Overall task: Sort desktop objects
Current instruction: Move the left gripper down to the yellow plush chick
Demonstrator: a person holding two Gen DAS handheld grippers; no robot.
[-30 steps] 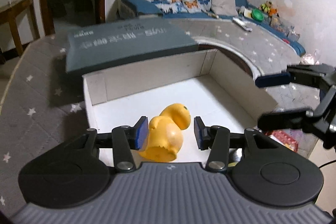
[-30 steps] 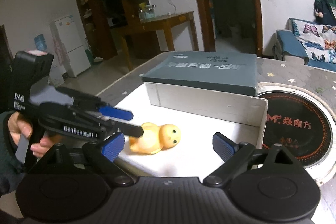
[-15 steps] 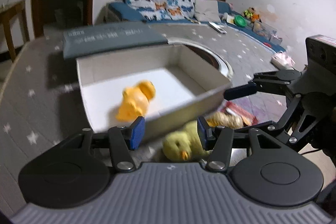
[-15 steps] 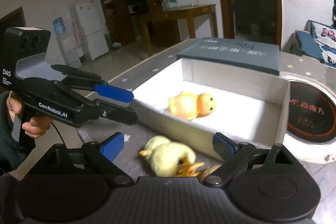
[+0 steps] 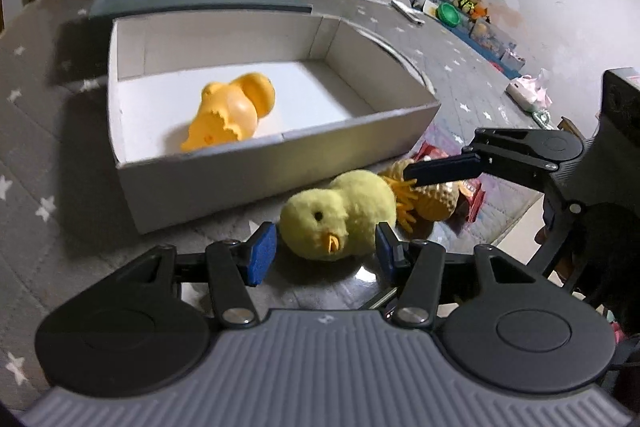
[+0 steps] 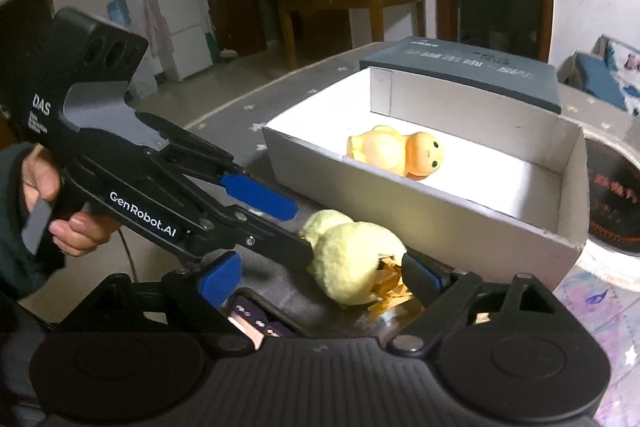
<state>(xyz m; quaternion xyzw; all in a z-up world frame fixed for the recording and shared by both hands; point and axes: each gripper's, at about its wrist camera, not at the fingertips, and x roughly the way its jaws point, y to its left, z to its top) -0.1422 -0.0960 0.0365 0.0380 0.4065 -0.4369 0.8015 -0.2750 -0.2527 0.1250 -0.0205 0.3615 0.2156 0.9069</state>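
Mid-sort, with rubber duck (image 5: 230, 115) lying in white box (image 5: 256, 183): left gripper (image 5: 325, 251) spread around plush chick (image 5: 340, 215) at box's 5 o'clock, right gripper (image 6: 320, 269) likewise unclenched, squeeze-and-lift needed next.

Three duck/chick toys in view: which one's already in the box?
The smooth orange rubber duck, lying on its side inside the white box. The fluffy pale-yellow chick and the knitted orange-yellow toy behind it lie on the table outside the box's front wall.
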